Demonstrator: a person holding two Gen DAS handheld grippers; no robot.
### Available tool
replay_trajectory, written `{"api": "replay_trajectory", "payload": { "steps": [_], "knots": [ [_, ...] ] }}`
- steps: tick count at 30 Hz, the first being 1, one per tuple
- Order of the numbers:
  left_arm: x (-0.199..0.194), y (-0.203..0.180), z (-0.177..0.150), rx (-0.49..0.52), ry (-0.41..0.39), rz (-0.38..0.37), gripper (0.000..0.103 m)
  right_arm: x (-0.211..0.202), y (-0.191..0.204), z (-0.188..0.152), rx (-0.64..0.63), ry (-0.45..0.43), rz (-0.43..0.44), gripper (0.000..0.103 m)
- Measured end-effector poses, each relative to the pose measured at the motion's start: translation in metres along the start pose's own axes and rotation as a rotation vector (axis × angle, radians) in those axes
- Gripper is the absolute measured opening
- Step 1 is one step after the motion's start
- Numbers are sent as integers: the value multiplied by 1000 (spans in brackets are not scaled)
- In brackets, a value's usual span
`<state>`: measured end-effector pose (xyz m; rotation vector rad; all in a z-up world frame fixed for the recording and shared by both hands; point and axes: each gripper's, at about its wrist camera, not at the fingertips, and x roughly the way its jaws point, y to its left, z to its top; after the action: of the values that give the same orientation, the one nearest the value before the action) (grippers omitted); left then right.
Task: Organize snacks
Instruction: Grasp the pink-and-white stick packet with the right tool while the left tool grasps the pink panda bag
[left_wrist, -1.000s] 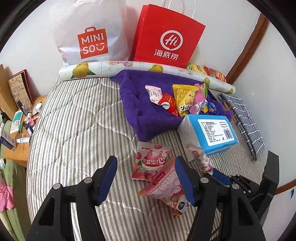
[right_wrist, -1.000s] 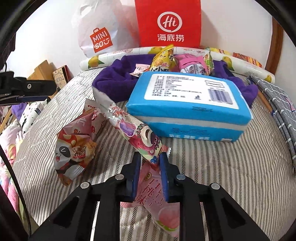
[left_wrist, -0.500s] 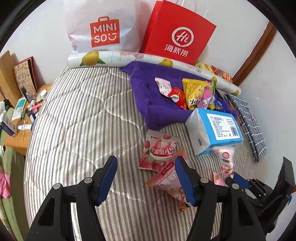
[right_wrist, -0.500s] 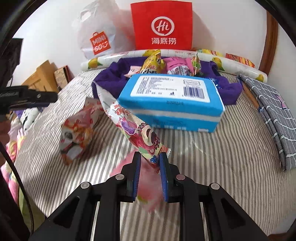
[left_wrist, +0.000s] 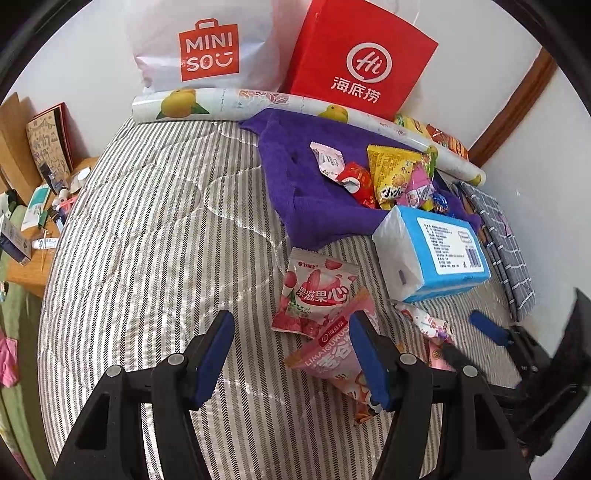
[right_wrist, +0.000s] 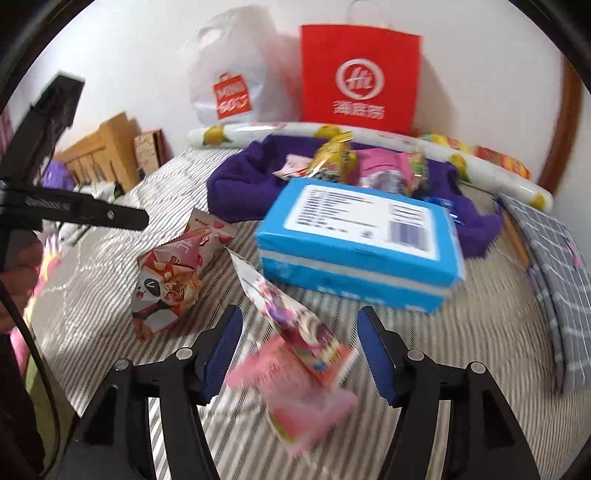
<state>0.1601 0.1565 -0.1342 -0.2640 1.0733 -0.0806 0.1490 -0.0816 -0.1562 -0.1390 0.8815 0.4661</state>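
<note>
right gripper (right_wrist: 299, 350) jaws just sprang apart, releasing the long cartoon snack packet (right_wrist: 288, 314); left gripper (left_wrist: 291, 354) unchanged, spread and empty.

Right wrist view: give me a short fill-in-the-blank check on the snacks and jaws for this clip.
1. The right gripper has just been opening; its jaws stand ____ of the pink snack packets.
2. The blue tissue pack lies in front of the ____ towel.
3. The left gripper holds ____.
4. The red paper bag stands right of the ____ Miniso bag.

Missing: clear; purple; nothing; white
</note>
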Motion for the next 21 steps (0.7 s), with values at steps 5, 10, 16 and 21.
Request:
{"api": "replay_trajectory", "payload": {
  "steps": [5,10,16,21],
  "knots": [
    [-9,1,-3,9,-30,-45,62,38,7,3,-36,94,-11,44],
    [4,-15,-15,33,46,-113,62,25,2,3,-21,36,6,37],
    [24,-29,-27,-22,69,-119,66,-9,-12,-2,8,-34,-25,37],
    [38,-35,-36,-58,77,-102,69,-27,-39,-19,71,-39,-61,25]
  ]
}}
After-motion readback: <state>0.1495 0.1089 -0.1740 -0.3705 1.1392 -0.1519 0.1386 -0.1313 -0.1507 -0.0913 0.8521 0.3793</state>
